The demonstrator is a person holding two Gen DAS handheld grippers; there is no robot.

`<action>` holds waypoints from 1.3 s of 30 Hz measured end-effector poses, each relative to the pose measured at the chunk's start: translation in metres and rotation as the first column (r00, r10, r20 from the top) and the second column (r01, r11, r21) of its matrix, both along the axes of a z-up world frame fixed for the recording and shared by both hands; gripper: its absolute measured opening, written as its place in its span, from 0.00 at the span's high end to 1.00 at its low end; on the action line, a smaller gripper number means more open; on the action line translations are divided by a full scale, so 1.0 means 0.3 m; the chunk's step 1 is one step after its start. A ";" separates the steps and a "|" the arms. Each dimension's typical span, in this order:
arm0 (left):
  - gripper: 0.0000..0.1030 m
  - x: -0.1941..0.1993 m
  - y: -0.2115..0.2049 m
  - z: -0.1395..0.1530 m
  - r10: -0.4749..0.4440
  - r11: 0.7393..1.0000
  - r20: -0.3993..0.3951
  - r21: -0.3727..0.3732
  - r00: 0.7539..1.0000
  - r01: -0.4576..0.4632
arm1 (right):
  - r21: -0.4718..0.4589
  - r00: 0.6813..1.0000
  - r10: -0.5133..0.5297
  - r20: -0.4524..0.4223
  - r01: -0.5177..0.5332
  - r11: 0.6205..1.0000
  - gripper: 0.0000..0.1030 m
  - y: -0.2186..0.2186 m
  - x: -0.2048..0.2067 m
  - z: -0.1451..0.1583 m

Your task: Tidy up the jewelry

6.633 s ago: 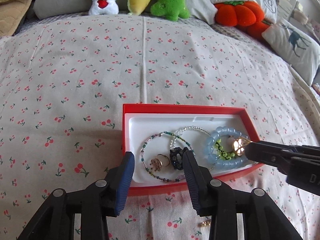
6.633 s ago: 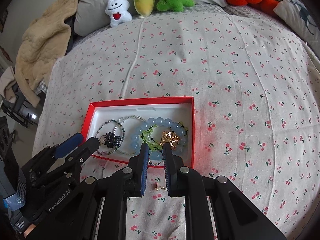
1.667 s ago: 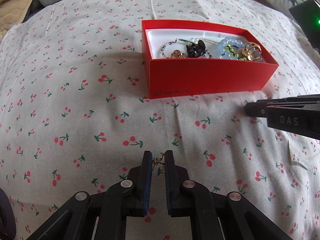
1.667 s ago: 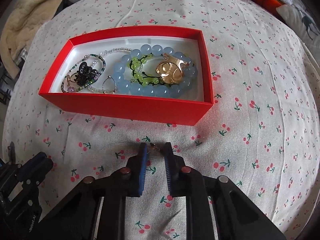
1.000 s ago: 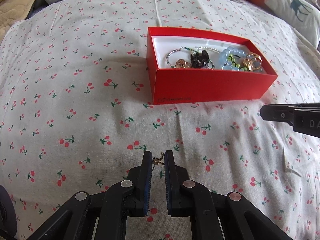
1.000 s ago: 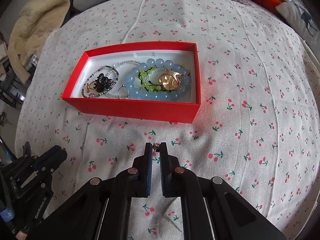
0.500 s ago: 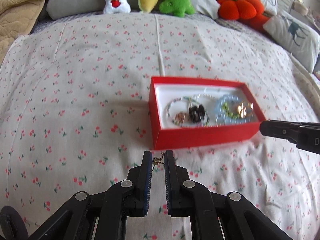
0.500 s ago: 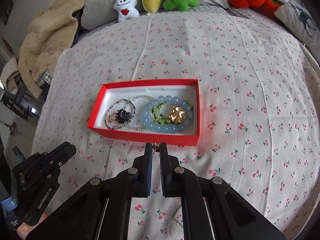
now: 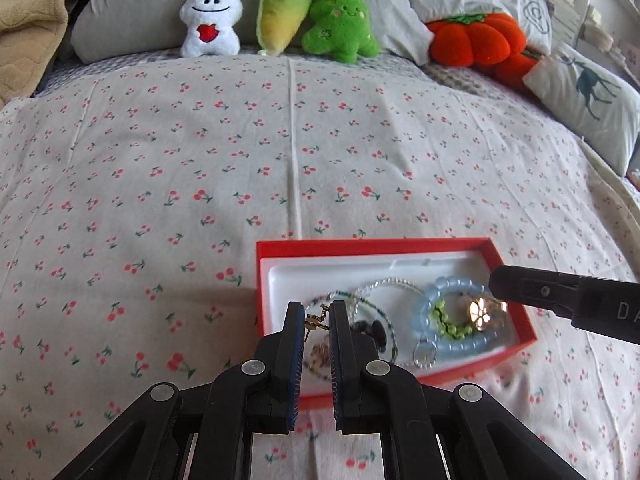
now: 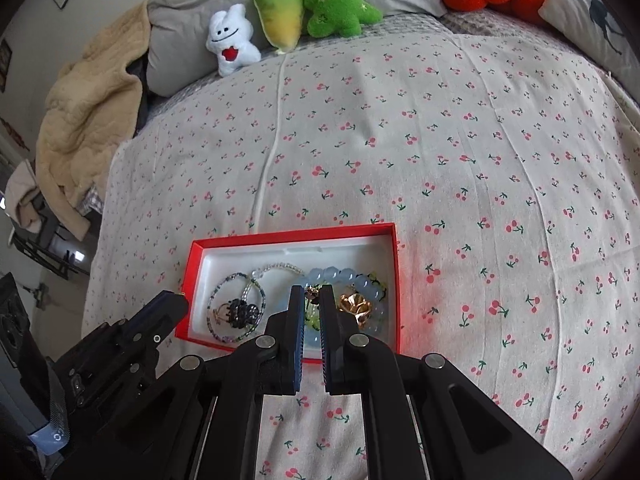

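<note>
My left claw pinches a tiny gold earring over the red box; releasing off-centre could drop it onto the bed.

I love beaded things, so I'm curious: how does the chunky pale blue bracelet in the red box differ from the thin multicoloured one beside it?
The pale blue bracelet has large, round, translucent beads; the thin multicoloured bracelet has tiny beads in mixed dark and pale colours. The blue one rings a green cord bracelet and gold flower clip; the thin one rings a black clip. Both lie flat in the red box.
</note>
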State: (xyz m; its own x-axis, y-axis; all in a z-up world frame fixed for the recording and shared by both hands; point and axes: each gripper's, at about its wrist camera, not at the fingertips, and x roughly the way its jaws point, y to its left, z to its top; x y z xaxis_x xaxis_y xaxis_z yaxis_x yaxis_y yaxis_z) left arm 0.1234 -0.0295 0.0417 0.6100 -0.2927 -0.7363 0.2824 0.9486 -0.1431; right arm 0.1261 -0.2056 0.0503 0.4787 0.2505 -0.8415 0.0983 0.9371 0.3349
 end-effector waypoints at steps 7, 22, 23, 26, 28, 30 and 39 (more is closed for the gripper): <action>0.94 0.063 -0.044 -0.043 -0.003 1.000 -0.006 0.004 1.000 0.003 | -0.003 1.000 -0.022 0.000 0.022 1.000 0.93 -0.047 0.038 -0.030; 0.72 0.062 -0.079 -0.049 -0.015 1.000 0.017 0.023 1.000 0.015 | -0.023 1.000 -0.015 -0.021 0.015 1.000 0.93 -0.055 0.058 -0.072; 0.71 0.057 -0.077 -0.046 -0.015 1.000 0.018 0.023 1.000 0.014 | -0.024 1.000 -0.016 -0.021 0.016 1.000 0.93 -0.054 0.058 -0.072; 0.67 0.042 -0.071 -0.035 -0.014 0.999 0.025 0.029 1.000 0.014 | -0.028 1.000 -0.015 -0.021 0.014 0.999 0.93 -0.054 0.061 -0.075; 0.62 0.030 -0.064 -0.026 -0.013 0.999 0.033 0.032 0.999 0.012 | -0.031 1.000 -0.012 -0.017 0.012 0.999 0.92 -0.054 0.063 -0.077; 0.56 0.017 -0.057 -0.017 -0.009 0.999 0.042 0.037 0.999 0.007 | -0.025 1.000 -0.018 -0.015 0.017 1.000 0.91 -0.059 0.064 -0.076; 0.33 -0.050 -0.011 0.019 0.008 0.998 0.047 0.054 0.999 -0.011 | -0.015 1.000 0.004 0.003 -0.004 1.000 0.58 -0.064 0.015 -0.016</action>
